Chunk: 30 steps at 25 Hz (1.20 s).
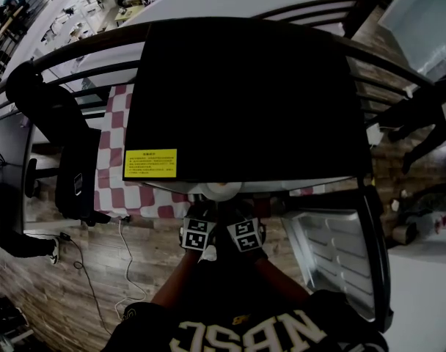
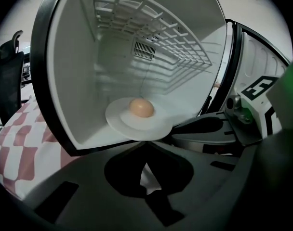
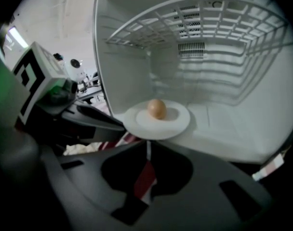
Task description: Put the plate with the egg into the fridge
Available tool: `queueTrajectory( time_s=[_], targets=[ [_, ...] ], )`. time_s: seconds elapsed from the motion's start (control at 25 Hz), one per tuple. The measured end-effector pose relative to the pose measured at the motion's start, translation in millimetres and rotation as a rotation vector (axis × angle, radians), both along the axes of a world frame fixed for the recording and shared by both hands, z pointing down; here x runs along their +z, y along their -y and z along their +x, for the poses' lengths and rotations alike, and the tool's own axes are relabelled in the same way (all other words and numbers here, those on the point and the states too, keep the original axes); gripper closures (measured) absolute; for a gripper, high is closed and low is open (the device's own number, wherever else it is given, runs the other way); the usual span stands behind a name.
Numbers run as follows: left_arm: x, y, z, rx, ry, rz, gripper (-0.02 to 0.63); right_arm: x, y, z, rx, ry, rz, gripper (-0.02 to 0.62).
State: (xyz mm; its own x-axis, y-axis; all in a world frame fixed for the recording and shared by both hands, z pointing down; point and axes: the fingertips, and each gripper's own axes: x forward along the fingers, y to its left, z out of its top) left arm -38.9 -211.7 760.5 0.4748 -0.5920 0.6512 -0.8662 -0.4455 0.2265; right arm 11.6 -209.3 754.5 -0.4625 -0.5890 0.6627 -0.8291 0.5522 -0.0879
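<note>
A white plate (image 2: 122, 121) with a brown egg (image 2: 141, 107) on it is held at the mouth of the small open fridge (image 2: 84, 81), its far half over the white fridge floor. My left gripper (image 2: 146, 141) is shut on the plate's near rim. My right gripper (image 3: 147, 142) is shut on the same near rim of the plate (image 3: 178, 121), the egg (image 3: 157, 109) sitting just beyond. In the head view both grippers, left (image 1: 198, 233) and right (image 1: 245, 235), sit side by side under the fridge's black top (image 1: 245, 101), with a sliver of the plate (image 1: 219, 190) showing.
A wire shelf (image 3: 209, 18) spans the fridge above the plate. The fridge door (image 1: 340, 255) hangs open on the right. The fridge stands on a red-and-white checked cloth (image 1: 113, 145). A black chair (image 1: 69, 160) stands at left, and cables lie on the wooden floor (image 1: 98, 270).
</note>
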Motion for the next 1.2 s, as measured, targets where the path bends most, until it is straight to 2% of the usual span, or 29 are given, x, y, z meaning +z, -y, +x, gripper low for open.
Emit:
queueTrajectory(
  time_s=[1.2],
  targets=[
    [-5.2, 53.9, -8.5, -0.066, 0.03, -0.019, 0.584, -4.3, 55.1, -7.1, -0.018, 0.032, 0.01, 0.558]
  ],
)
